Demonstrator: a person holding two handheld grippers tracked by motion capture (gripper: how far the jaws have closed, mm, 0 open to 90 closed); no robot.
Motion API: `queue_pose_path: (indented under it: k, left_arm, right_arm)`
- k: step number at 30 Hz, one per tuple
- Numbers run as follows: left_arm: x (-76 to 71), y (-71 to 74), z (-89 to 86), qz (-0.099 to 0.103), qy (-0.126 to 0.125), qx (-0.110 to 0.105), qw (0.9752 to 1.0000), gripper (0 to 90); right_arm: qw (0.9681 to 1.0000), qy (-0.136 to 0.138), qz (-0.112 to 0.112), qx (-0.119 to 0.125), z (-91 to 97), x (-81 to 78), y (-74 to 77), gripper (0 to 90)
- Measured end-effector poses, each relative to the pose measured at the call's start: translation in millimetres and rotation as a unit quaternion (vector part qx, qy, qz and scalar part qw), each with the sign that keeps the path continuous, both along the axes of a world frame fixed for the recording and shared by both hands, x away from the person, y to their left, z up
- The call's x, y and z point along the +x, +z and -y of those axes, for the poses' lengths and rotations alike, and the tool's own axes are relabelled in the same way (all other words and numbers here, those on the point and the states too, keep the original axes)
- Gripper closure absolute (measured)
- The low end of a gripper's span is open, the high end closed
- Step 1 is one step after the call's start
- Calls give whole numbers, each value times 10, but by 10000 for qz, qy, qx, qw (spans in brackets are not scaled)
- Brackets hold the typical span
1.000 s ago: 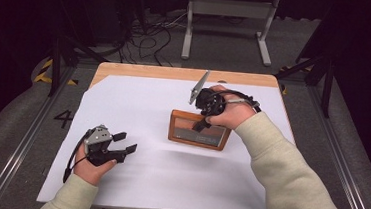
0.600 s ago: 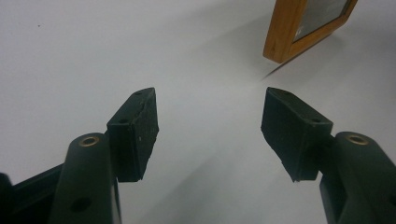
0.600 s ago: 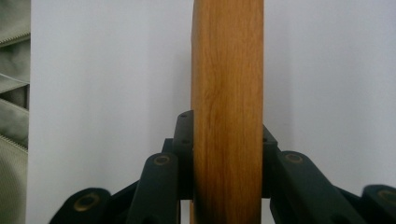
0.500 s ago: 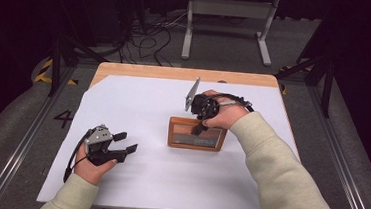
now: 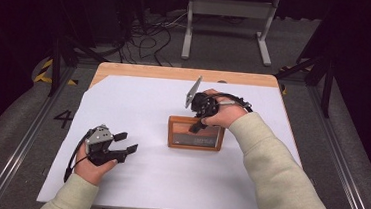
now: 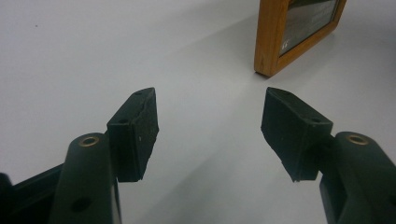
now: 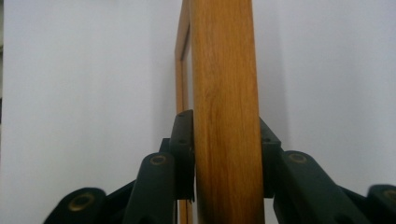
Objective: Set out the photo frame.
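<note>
Your right gripper (image 5: 197,127) is clamped on the top rail of the frame (image 5: 195,135), which sits a little right of the middle of the white sheet (image 5: 167,188) that covers the table (image 5: 126,69). In the right gripper view the jaws press the wooden rail from both sides, one on each face, with no gap showing. The frame (image 7: 226,112) runs straight up that view, edge on. From above it looks tipped up on its lower edge under your right hand (image 5: 220,115), though the angle is hard to judge from this height; its dark pane faces you. The grey plate (image 5: 193,91) on that gripper stands up toward the far edge of the table. Your left gripper (image 5: 126,142) rests low on the sheet at the near left, well apart from the frame, and points toward it. Its jaws stand wide apart and hold nothing; in the left gripper view (image 6: 210,126) bare sheet lies between them, and a corner of the frame (image 6: 275,37) shows beyond, up and to the right. Your left hand (image 5: 93,162) wraps the gripper's body from below.
</note>
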State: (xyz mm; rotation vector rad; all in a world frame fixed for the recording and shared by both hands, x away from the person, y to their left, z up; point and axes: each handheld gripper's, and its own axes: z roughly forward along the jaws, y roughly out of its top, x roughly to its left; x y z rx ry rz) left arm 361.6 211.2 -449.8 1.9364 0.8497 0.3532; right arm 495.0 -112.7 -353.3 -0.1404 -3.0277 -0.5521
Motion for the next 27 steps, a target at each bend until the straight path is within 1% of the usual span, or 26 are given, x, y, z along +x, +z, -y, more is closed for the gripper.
queue_pose_path:
  k: [1, 3, 4, 5, 6, 9, 10, 12, 13, 15, 16, 17, 18, 19, 20, 21, 23, 24, 25, 27]
  left_arm:
    - [4, -1, 3, 5, -11, -3, 10000, 367]
    - [2, -2, 8, -31, -25, -8, 10000, 367]
    - [9, -2, 5, 9, -26, 7, 10000, 366]
    - [10, -3, 6, 0, -21, -3, 10000, 366]
    - [16, -3, 4, 21, -20, 5, 10000, 366]
    - [13, -3, 10, -6, -22, -14, 10000, 364]
    - [11, -2, 10, -5, -23, -17, 10000, 364]
    - [10, 1, 7, -17, -32, -26, 10000, 363]
    - [10, 2, 8, -28, -31, -32, 10000, 361]
    - [10, 4, 11, -15, -23, -31, 10000, 358]
    - [5, 11, 12, -21, -26, -23, 10000, 357]
    - [5, 16, 11, 4, -29, -18, 10000, 354]
    - [4, 22, 12, 25, -30, -35, 10000, 351]
    - [2, 29, 12, 15, -34, -33, 10000, 345]
    - [-9, 39, 20, -29, -29, -55, 10000, 339]
    - [-7, 50, 21, -10, -51, -44, 10000, 328]
    - [-12, 60, 38, -35, -69, -80, 9999, 311]
    - [-8, 63, 47, -3, -88, -40, 10000, 303]
    - [-16, 66, 58, -40, -88, -46, 9999, 294]
    - [-10, 73, 66, -3, -126, -17, 9999, 278]
  right_arm:
    - [10000, -58, 66, 31, 14, 8, 2, 654]
    - [9997, -180, 89, 108, 35, 13, 3, 604]
    - [9995, -231, 128, 147, 45, 14, -1, 554]
    - [9991, -344, 156, 194, 56, 13, -3, 502]
    - [9987, -388, 212, 255, 70, 19, -8, 458]
    - [9963, -636, 330, 471, 116, 27, 0, 354]
    - [9950, -736, 437, 519, 132, 23, 15, 336]
    - [9925, -862, 555, 663, 186, 1, 51, 310]
    - [9904, -947, 633, 782, 214, -19, 69, 291]
    - [9865, -1087, 703, 1002, 273, -64, 105, 246]
    - [9836, -1213, 747, 1104, 314, -101, 125, 226]
    - [9803, -1327, 846, 1192, 369, -149, 148, 214]
    - [9784, -1391, 899, 1238, 407, -178, 163, 208]
    - [9742, -1522, 980, 1348, 475, -226, 187, 200]
    - [9716, -1586, 1035, 1422, 518, -256, 200, 197]
    - [9674, -1680, 1110, 1535, 584, -313, 220, 197]
    - [9607, -1836, 1175, 1718, 698, -419, 241, 196]
    - [9595, -1852, 1205, 1749, 732, -452, 245, 196]
    - [9569, -1893, 1239, 1819, 789, -506, 254, 194]
    - [9528, -1964, 1310, 1911, 881, -578, 267, 186]
